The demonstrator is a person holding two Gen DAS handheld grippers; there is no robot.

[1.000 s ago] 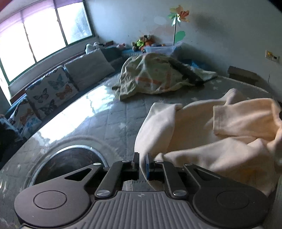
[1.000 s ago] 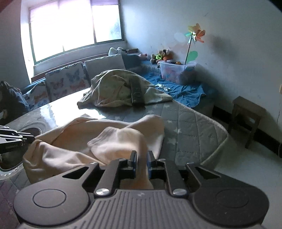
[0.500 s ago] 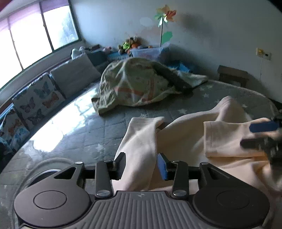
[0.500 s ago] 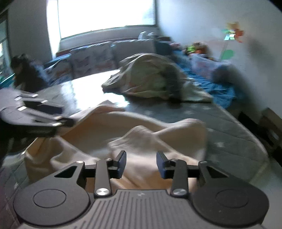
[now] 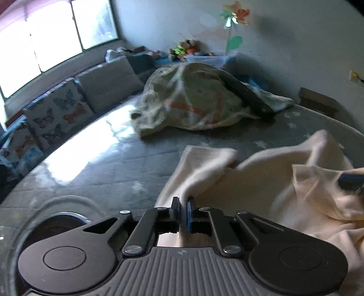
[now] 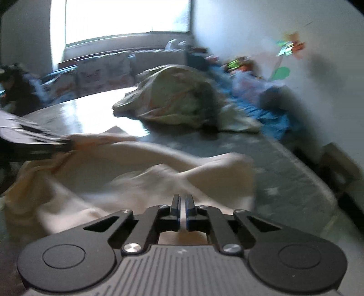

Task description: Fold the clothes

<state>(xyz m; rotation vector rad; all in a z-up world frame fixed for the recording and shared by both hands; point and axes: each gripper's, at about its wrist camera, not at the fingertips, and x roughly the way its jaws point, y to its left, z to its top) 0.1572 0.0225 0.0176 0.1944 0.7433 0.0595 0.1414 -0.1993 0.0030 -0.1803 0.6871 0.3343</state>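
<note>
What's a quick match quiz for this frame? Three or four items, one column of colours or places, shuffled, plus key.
Items:
1. garment
2. butterfly cushion
3. pinwheel
4. left gripper

Descriptions:
A. against the far wall, above a clear bin
B. cream, crumpled on the grey quilt
C. shut on a fold of cloth
D. under the window, beside a plain grey cushion

Pairs: 1-B, 2-D, 3-A, 4-C
</note>
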